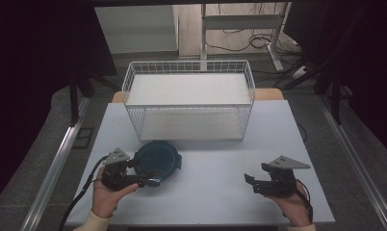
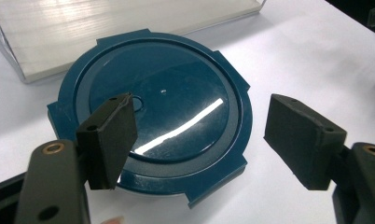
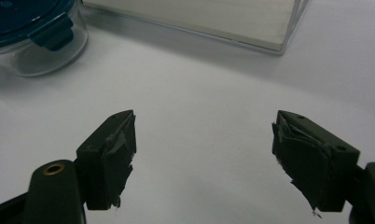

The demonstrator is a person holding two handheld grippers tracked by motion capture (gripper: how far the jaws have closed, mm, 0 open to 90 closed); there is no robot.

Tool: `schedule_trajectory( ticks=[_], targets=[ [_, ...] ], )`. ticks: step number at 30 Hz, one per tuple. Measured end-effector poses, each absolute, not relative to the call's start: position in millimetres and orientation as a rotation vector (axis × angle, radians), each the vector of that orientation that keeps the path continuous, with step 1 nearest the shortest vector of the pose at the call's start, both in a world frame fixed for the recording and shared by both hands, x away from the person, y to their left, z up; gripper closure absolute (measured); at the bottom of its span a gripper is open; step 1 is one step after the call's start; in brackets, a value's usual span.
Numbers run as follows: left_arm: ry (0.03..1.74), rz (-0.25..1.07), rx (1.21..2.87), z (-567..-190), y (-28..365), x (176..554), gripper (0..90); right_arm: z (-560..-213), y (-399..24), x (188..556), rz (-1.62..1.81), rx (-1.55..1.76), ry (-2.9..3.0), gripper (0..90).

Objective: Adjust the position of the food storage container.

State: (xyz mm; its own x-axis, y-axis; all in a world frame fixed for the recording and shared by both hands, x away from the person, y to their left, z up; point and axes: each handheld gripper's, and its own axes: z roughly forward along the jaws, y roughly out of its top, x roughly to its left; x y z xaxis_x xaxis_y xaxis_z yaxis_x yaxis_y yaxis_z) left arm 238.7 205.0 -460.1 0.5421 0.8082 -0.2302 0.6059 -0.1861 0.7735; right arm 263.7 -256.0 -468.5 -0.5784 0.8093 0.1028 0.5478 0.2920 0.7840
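- Container position is deciding the coming move: the round clear container with a dark-blue clip-on plastic lid (image 1: 157, 160) is sitting on the pale bench (image 1: 215, 192), left of centre, just in front of the white wire basket (image 1: 189, 98) and apart from it.
- Left gripper (image 1: 150, 182) is lying just beside the container's near edge, pointing across towards the bench's middle; in the left gripper view the blue lid (image 2: 157, 112) is spreading out directly beyond and below the jaws.
- Left gripper jaws are standing wide with nothing pressed between them; one pad is overlapping the lid's rim in that view, the other is hanging over bare bench beside it, so the lid looks wider than the gap.
- Being round, the container is offering no long axis; the lid's projecting clip tabs are the only features breaking the circle, and I judge a rim or tab a likelier grip than the full width.
- Right gripper (image 1: 249, 182) is resting well apart on the bench's right side, jaws also parted and empty, pointing leftwards; its own view is catching the container's clear wall and a blue clip (image 3: 52, 37) far off at the upper left.
- Left hand (image 1: 109, 195) is therefore much the nearer; both hands are holding their grippers low, roughly level above the bench.
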Motion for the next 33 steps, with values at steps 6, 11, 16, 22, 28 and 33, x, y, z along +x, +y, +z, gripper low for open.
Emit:
schedule_trajectory(
  ticks=[6, 11, 16, 22, 28, 33],
  targets=[
    [1.165, 0.307, 1.9, -460.9, 205.1, 237.0, 24.4, -468.1, -257.8, 265.7, 1.184, 1.228, 2.264, 23.3],
    [1.152, 0.307, 1.892, -459.1, 206.6, 235.0, 24.5, -467.8, -259.0, 264.9, 1.183, 1.238, 2.252, 23.3],
    [1.153, 0.308, 1.887, -457.6, 208.8, 235.0, 24.5, -468.6, -260.6, 265.1, 1.185, 1.232, 2.26, 22.8],
    [1.152, 0.304, 1.885, -457.4, 209.5, 235.1, 24.8, -468.8, -263.2, 265.3, 1.181, 1.238, 2.265, 22.9],
    [1.141, 0.289, 1.865, -454.3, 211.5, 233.7, 26.0, -469.5, -262.7, 267.1, 1.194, 1.237, 2.283, 23.3],
    [1.167, 0.285, 1.853, -451.8, 214.2, 237.2, 27.8, -468.1, -267.5, 267.1, 1.192, 1.242, 2.284, 23.3]
  ],
)
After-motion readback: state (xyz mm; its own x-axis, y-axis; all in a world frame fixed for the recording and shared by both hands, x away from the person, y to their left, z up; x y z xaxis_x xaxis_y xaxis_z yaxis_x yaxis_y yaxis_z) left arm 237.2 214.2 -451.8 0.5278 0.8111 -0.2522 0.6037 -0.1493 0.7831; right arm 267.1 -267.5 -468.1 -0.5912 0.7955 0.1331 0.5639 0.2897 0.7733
